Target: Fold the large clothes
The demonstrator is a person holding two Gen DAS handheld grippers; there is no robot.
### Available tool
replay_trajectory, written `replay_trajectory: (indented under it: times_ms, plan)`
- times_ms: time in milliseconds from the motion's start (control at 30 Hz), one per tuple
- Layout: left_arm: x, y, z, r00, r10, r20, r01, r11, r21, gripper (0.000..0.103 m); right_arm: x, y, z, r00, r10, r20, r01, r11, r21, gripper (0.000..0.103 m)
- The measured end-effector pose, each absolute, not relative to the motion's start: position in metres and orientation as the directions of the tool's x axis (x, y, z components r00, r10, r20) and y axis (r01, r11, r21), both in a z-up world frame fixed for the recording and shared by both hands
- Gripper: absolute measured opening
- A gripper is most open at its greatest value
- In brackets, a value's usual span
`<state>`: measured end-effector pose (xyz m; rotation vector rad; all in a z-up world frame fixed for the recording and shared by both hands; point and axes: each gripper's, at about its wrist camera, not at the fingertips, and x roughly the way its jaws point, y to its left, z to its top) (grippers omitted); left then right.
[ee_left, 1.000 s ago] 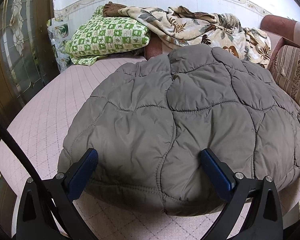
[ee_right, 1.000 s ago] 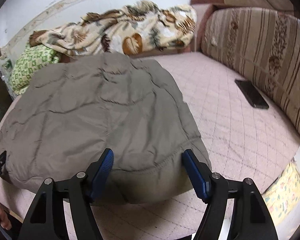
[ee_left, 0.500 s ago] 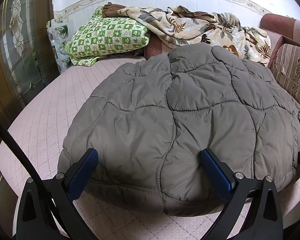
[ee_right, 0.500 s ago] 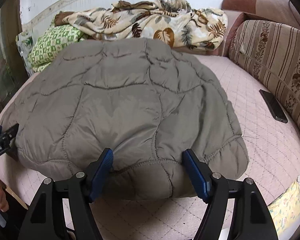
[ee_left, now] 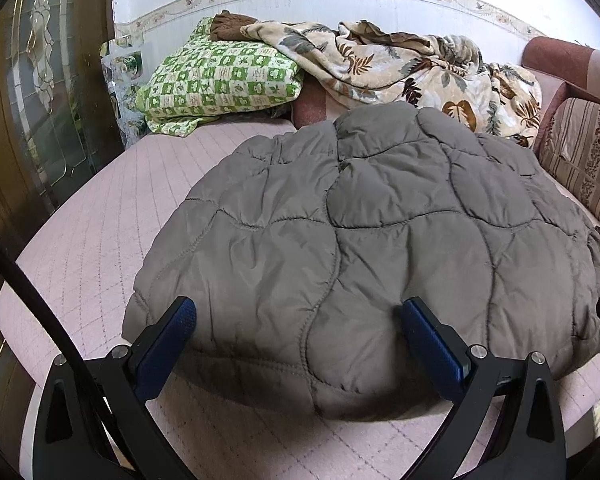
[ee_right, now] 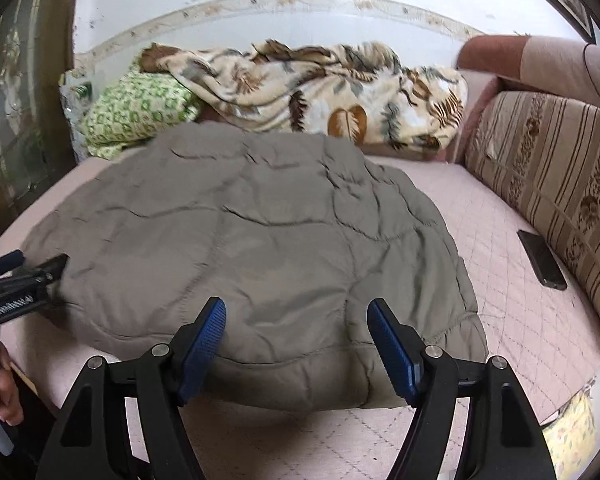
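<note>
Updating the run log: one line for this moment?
jacket flat on bed | left tool open | right tool open | nothing gripped

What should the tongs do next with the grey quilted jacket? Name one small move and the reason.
Probably lower both and close on the near hem. The left tongs and right tongs hang open over the near edge of the grey quilted jacket, which lies flat on the pink bed, ungripped.

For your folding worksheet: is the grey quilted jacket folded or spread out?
Folded: the jacket lies as one compact padded bundle with rounded doubled edges; no sleeves show.
</note>
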<state>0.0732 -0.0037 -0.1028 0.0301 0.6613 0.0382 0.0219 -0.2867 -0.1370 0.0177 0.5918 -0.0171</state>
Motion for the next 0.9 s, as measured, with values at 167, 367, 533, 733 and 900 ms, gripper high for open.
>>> replay_trajectory:
  times_ms: [167,367,533,733,900]
  plan:
    - [0.063,-0.006,-0.102,0.793,0.049,-0.607,-0.019,0.998,0.054,0.103,0.013,-0.279,-0.138,0.829,0.014,-0.559,-0.005,1.0,0.017,0.077]
    - [0.054,-0.007,-0.104,0.792,0.049,-0.608,-0.015,0.998,0.061,0.103,0.002,-0.276,-0.146,0.819,0.025,-0.574,-0.017,1.0,0.018,0.077]
    - [0.041,-0.01,-0.1,0.803,0.023,-0.596,0.01,0.999,0.052,0.103,-0.004,-0.286,-0.141,0.831,0.012,-0.556,0.012,0.999,0.039,0.077]
    - [0.009,-0.013,-0.082,0.835,-0.033,-0.549,0.058,0.998,0.028,0.103,-0.026,-0.293,-0.134,0.85,-0.001,-0.527,0.033,0.998,0.051,0.077]
    - [-0.03,-0.013,-0.065,0.862,-0.065,-0.503,0.075,0.997,-0.001,0.103,-0.079,-0.283,-0.123,0.905,0.04,-0.424,0.0,0.996,0.093,0.083]
